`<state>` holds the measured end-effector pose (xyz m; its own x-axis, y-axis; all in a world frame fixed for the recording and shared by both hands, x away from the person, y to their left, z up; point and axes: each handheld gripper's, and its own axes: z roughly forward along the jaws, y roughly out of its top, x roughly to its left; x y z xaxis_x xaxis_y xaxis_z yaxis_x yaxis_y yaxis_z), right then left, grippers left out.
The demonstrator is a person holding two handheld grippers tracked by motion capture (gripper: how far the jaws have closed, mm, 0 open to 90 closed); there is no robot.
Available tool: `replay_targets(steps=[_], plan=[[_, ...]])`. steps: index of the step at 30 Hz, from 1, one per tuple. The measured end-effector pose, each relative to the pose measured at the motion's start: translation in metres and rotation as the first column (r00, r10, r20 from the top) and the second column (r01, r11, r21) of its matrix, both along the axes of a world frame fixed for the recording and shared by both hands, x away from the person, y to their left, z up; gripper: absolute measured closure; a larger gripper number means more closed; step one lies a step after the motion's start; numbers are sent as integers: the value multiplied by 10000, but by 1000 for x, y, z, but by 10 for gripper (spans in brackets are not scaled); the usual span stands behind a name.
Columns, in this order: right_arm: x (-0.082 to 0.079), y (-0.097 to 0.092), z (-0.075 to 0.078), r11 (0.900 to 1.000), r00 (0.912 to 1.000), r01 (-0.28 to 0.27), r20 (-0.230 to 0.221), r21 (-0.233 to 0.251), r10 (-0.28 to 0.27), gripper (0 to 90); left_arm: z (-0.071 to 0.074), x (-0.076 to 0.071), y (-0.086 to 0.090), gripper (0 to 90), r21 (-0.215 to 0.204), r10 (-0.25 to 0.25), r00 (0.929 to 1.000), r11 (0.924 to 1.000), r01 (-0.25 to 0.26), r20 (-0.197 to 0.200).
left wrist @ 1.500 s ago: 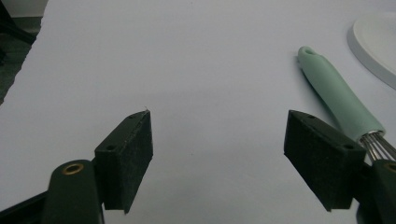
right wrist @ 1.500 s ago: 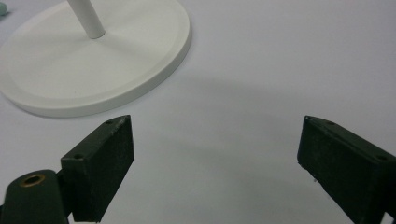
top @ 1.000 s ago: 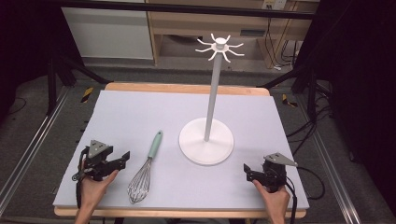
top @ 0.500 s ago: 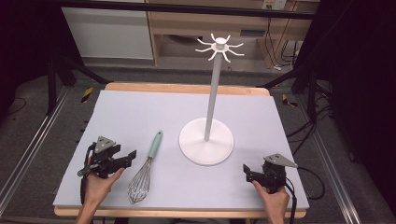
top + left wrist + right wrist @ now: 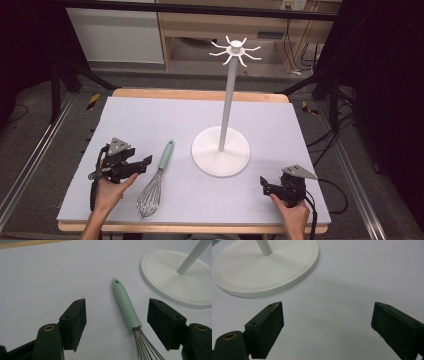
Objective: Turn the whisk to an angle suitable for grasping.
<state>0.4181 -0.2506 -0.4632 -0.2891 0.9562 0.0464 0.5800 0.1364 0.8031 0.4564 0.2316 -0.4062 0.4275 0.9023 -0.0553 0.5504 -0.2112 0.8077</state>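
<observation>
Lying flat on counter (image 5: 150,120), near front-left: whisk (image 5: 154,180) with mint-green handle (image 5: 125,305), wires toward person. Sitting just left of whisk, jaws spread wide and released, framing handle without touching: left hand-held gripper (image 5: 143,163). Resting near front-right edge, jaws gaping, grasping nothing: right hand-held gripper (image 5: 263,185). Standing mid-counter, between both: white hook stand (image 5: 221,149), upright.

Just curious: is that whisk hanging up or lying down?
Lying down. The mint-green-handled wire whisk rests flat on the pale table mat, beside the white hook stand, untouched.
</observation>
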Motion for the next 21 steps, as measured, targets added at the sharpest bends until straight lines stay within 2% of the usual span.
replay_targets(steps=[10, 17, 21], plan=[[0, 2, 0, 10000, 10000, 13, -7, -82, -13, 113, 3, 10, -11, 313, 453, -189, 9990, 9988, 208, -403], [1, 3, 0, 9999, 10000, -21, -43, -123, 21, 114, 2, 18, -20, 343, 920, -404, 9962, 9946, 474, -768], [1, 3, 0, 10000, 10000, -4, -29, -62, 4, 113, -1, 23, -24, 334, 1051, -497, 9937, 9926, 602, -1002]])
